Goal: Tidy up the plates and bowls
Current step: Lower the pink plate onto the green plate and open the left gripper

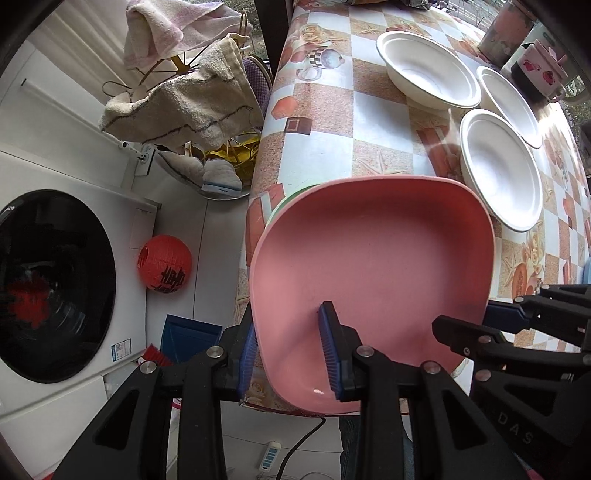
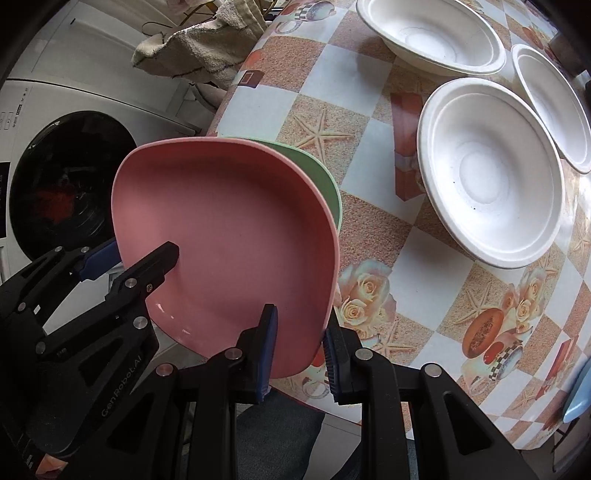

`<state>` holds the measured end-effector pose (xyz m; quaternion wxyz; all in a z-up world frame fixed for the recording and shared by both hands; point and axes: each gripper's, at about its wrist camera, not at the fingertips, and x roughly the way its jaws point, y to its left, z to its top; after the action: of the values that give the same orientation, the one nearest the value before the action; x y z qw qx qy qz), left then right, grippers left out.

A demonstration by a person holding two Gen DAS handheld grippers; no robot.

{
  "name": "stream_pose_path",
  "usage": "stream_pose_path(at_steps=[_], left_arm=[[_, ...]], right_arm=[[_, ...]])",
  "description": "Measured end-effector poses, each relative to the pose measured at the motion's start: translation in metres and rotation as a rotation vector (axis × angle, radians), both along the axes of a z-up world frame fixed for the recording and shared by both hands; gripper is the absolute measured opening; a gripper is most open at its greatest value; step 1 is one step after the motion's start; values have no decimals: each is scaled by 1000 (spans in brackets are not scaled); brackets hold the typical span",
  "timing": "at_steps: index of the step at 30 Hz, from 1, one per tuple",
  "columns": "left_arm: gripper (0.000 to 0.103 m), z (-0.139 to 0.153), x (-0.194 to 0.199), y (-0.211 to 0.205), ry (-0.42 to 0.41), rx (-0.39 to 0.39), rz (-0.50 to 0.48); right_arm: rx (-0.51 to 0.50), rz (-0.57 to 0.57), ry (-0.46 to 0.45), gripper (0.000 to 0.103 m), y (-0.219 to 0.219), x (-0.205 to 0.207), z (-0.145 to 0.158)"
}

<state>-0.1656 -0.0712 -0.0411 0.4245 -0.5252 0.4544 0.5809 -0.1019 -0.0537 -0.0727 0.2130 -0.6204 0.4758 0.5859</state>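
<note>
The pink plate [image 1: 373, 280] occupies the lower centre of the left wrist view, held at the counter's [image 1: 321, 110] near edge with two grips on its rim. The left hand-held gripper [image 1: 290, 354] pinches the plate's near-left rim, one blue pad outside the wall and one inside. The right hand-held gripper [image 2: 301, 354] pinches the near-right rim in the same manner; in the left wrist view it enters from the lower right of the frame. A green plate [image 2: 317, 173] lies directly beneath the pink one, showing only as a crescent along the far edge, upper centre-right of the pink plate in the right wrist view. Three white bowls sit on the patterned cloth in the upper right: a far bowl [image 2: 432, 33], a near bowl [image 2: 491, 173] just beside it, and a third bowl [image 2: 554, 103] at the right edge, close against the near one. A pale blue item [image 2: 578, 391] is cut off at the lower right edge; its kind cannot be determined. Off the counter, at left, stand a washing machine [image 1: 55, 280], a red lantern [image 1: 165, 264] and draped towels [image 1: 184, 107].
</note>
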Motion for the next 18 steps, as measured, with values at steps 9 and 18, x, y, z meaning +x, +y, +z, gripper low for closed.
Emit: stream_pose_path(at_steps=[9,18], left_arm=[[52,-5,-20,-7,13,10,63],[69,5,-4,-7,-23,32,41]], right_arm=[[-20,-26,18,42,3,-12,-18],[45,-63,-74,90,20,26,-13]])
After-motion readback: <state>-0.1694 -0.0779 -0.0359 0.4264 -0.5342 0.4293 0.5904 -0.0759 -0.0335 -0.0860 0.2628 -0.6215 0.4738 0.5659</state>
